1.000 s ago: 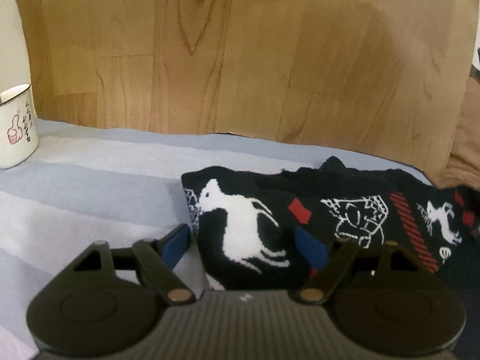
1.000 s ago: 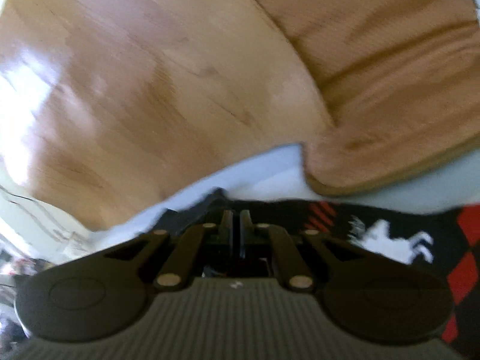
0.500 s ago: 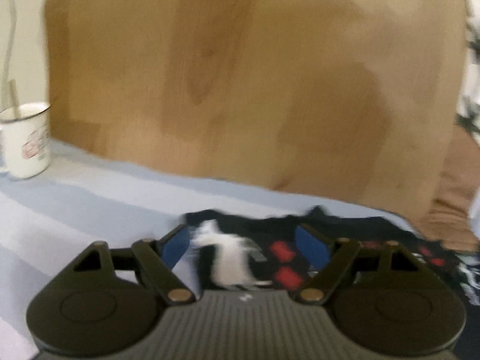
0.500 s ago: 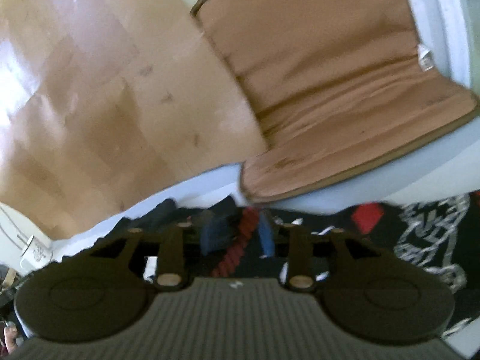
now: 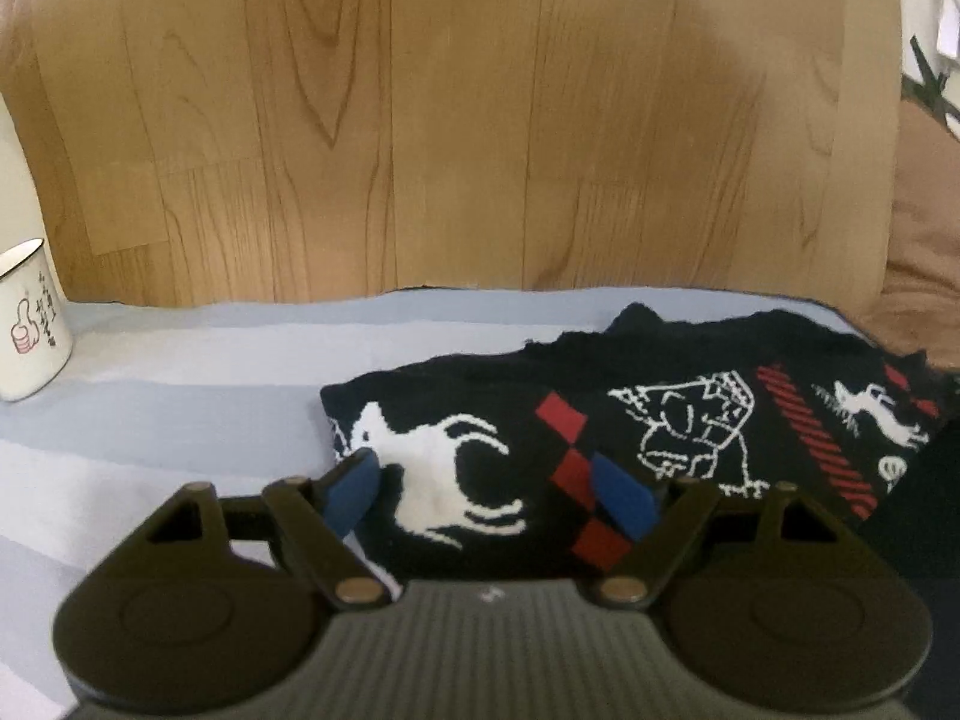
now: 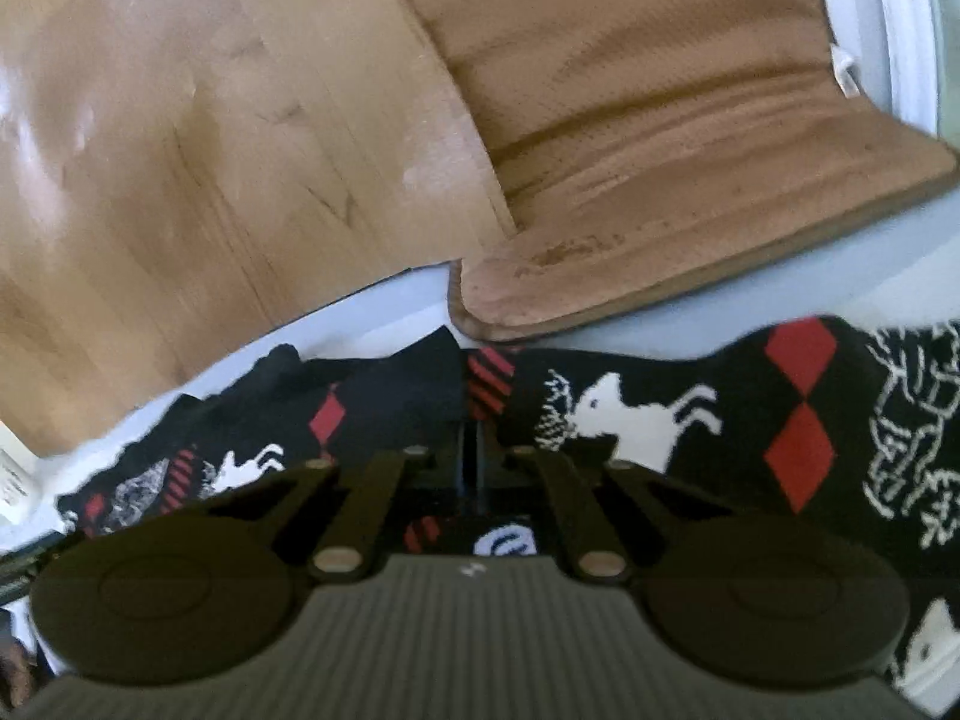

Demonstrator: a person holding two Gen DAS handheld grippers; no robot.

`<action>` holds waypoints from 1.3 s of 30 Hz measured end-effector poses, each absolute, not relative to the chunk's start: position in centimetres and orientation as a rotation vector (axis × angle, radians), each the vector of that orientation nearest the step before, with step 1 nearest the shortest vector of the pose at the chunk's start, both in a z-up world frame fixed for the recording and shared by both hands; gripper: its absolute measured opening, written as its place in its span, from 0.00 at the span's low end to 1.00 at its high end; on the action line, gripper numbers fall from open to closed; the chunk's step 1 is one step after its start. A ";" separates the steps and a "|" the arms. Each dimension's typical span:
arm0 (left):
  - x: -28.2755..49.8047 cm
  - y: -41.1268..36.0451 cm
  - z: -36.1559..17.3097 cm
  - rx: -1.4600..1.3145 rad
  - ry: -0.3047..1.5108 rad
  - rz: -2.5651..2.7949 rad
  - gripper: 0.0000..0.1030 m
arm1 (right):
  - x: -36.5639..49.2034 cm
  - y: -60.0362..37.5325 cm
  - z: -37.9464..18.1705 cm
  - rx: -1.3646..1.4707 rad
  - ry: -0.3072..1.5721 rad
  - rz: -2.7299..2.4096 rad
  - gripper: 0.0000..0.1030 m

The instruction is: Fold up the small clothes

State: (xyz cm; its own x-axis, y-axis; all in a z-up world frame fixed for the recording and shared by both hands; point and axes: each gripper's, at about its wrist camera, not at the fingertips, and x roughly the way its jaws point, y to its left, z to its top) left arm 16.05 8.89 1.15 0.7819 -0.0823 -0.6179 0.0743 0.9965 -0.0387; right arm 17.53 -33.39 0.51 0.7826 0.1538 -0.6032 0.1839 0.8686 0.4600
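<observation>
A black knitted garment [image 5: 600, 414] with white animal figures and red diamonds lies on a pale blue striped cloth [image 5: 180, 372]. My left gripper [image 5: 489, 489] is open, its blue pads either side of the garment's near left edge, holding nothing. In the right wrist view the same garment [image 6: 690, 420] spreads across the cloth. My right gripper [image 6: 471, 456] has its jaws pressed together on a fold of the garment near the red-striped patch.
A white enamel mug [image 5: 30, 321] stands at the far left on the cloth. A wooden headboard [image 5: 450, 120] rises behind. A brown cushion [image 6: 660, 180] lies at the back right, close to the garment's far edge.
My right gripper opened half a second ago and has shut again on the garment, farther right. My left gripper swung and settled over the garment's left edge, still open.
</observation>
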 end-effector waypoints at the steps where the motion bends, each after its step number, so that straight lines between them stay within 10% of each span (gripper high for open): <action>1: 15.9 8.9 1.2 -0.012 0.659 -0.088 0.79 | 16.9 -33.9 1.0 0.547 0.667 -0.020 0.12; 19: 11.9 4.3 2.2 0.165 0.470 -0.207 0.91 | -2.0 -54.8 -1.5 0.976 0.410 -0.418 0.30; 34: 13.0 6.3 2.2 0.051 0.530 -0.206 0.91 | -1.1 -55.0 -1.9 0.934 0.342 -0.539 0.07; 39: 13.4 6.9 2.1 0.016 0.557 -0.207 0.91 | -2.7 -54.1 -3.6 0.979 0.314 -0.610 0.25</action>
